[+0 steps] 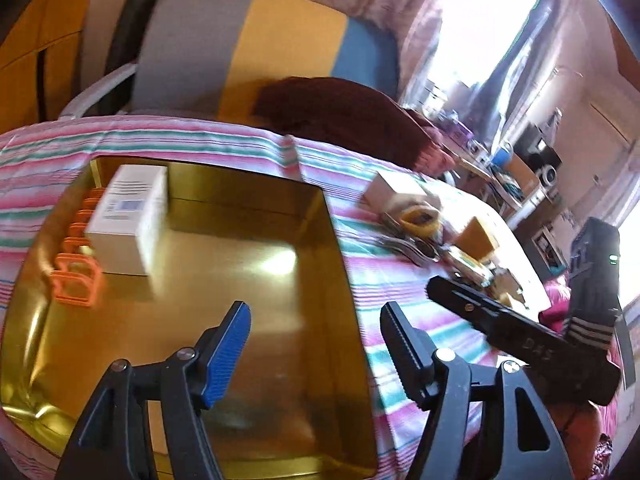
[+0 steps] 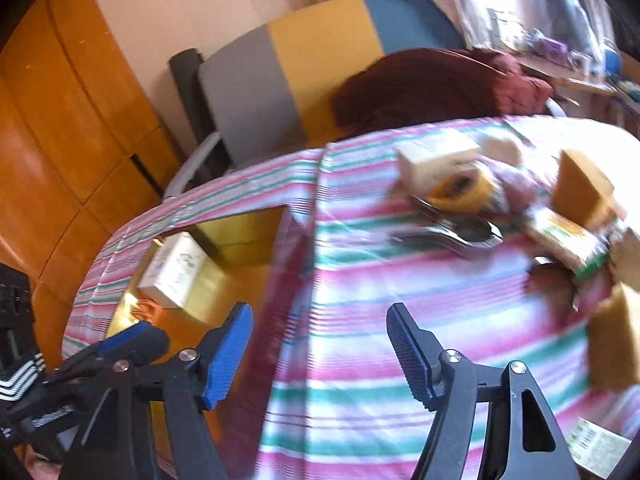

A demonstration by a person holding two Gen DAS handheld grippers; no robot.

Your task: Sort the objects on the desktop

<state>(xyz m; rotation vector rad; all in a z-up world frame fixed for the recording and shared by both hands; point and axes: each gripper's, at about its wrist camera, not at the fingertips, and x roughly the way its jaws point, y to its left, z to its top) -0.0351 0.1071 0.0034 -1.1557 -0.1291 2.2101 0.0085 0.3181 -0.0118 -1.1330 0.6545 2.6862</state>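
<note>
1. Tin [image 1: 352, 280]: a gold, mirror-bright tray set on the striped cloth [image 1: 400, 312]; it serves as the landmark for all positions below.
2. Inside the tin, against its far left wall: a white box [image 1: 128, 220] lying flat, with a row of orange clips [image 1: 76, 276] just beside it, nearer the wall.
3. Right of the tin, well apart from it on the cloth: the unsorted pile [image 2: 500, 208], comprising cartons, a yellow tape roll [image 2: 460, 188] and metal spoons [image 2: 452, 236]. Motion blur hides finer detail.
4. Left gripper [image 1: 316, 352]: jaws spread, holding nothing, hovering over the tin's near right corner.
5. Right gripper [image 2: 320, 356]: jaws spread, empty, above bare cloth between the tin and the pile.
6. Risks, as judged from here:
   - The two grippers hang close together by the tin's right rim, so a collision is likely if both move at once.
   - The spoons overlap and lie flat, so a pinch may slip or drag a neighbour.
   - The tin floor reflects strongly, which may mislead depth on lowering and knock the white box or scatter the clips.
</note>
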